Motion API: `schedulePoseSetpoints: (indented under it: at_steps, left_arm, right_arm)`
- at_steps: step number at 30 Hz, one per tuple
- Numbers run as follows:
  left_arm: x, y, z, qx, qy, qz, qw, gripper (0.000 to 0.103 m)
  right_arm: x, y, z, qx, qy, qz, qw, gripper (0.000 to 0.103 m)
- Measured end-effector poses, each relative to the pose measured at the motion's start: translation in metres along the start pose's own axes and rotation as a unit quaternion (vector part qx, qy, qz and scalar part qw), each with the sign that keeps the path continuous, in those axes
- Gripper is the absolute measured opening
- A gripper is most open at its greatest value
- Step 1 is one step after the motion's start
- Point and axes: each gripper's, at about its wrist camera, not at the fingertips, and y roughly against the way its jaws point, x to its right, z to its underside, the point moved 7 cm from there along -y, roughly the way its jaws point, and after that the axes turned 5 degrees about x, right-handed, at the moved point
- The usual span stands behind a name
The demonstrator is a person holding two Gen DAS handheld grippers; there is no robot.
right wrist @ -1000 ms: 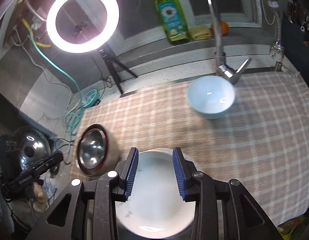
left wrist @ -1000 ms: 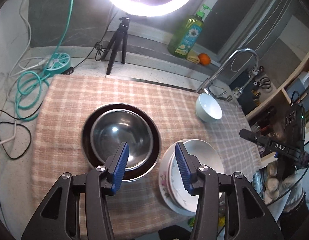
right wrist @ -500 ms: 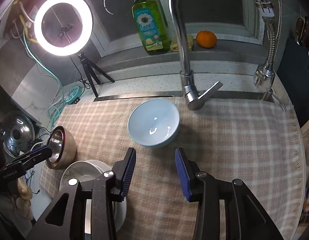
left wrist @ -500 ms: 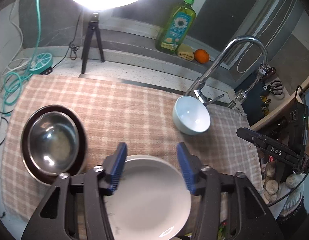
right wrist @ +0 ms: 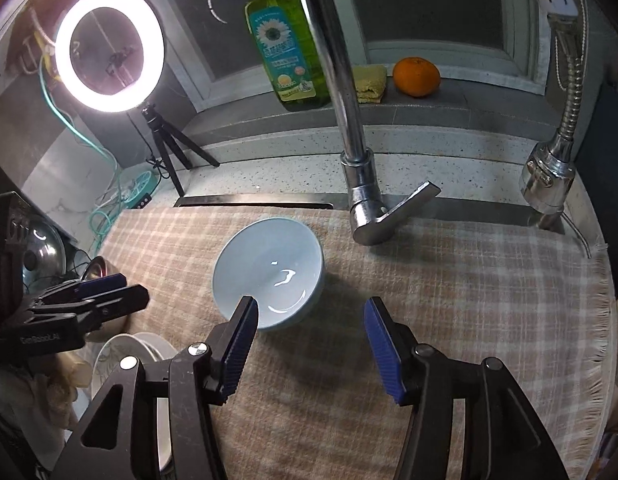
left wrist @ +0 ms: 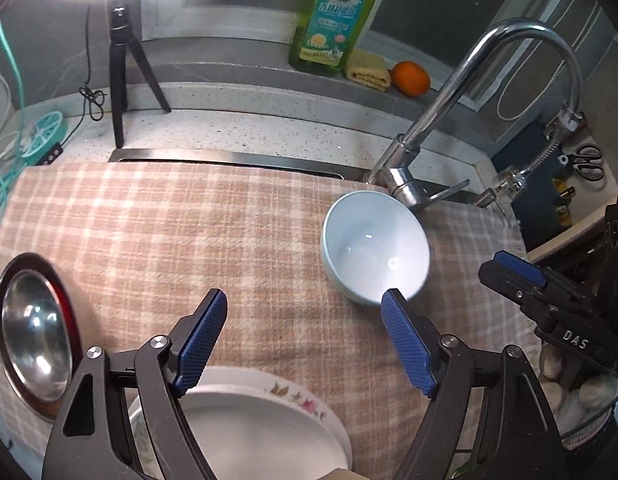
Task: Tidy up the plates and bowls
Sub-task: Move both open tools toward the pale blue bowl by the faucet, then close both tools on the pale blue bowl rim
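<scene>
A pale blue bowl (left wrist: 375, 246) stands upright on the checked cloth (left wrist: 189, 232) by the faucet base; it also shows in the right wrist view (right wrist: 269, 270). White plates (left wrist: 253, 424) are stacked at the front, the lower one flowered. A steel bowl (left wrist: 29, 332) sits inside a dark red bowl at the left. My left gripper (left wrist: 305, 336) is open and empty above the cloth, its right pad near the blue bowl's front rim. My right gripper (right wrist: 309, 334) is open and empty, its left pad just before the blue bowl.
A chrome faucet (right wrist: 345, 92) rises behind the blue bowl, with a spray hose (right wrist: 549, 176) at the right. A green soap bottle (right wrist: 285, 40), a sponge and an orange (right wrist: 416, 76) stand on the sill. A ring light on a tripod (right wrist: 109, 44) and cables are at the left.
Both grippers have opened wider and moved toward the blue bowl. The plates have slipped to the bottom of the left wrist view, and the steel bowl to its left edge.
</scene>
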Motion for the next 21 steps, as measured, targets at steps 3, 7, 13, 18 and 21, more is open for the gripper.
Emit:
schedulePoseSetpoints:
  at_steps: [3,7,13,18,21]
  left_arm:
    - [0.002,-0.013,-0.006,-0.011,0.005,0.001,0.9999,0.075]
    - [0.005,-0.026,-0.015,-0.019,-0.003,-0.002,0.9998,0.059]
    - [0.009,-0.041,-0.017,-0.027,-0.014,0.003,0.9995,0.038]
    - [0.012,-0.049,-0.019,-0.028,-0.021,0.003,0.9994,0.033]
    - [0.012,-0.054,-0.021,-0.028,-0.021,0.001,0.9994,0.032]
  right_arm:
    - [0.008,-0.008,-0.005,-0.003,-0.013,-0.004,1.000,0.051]
    - [0.017,-0.023,-0.011,-0.019,-0.042,-0.024,0.999,0.036]
    - [0.021,-0.041,-0.011,-0.036,-0.056,-0.036,0.997,0.020]
    - [0.017,-0.052,-0.011,-0.043,-0.047,-0.039,0.997,0.015]
    - [0.016,-0.058,-0.012,-0.045,-0.047,-0.042,0.997,0.013]
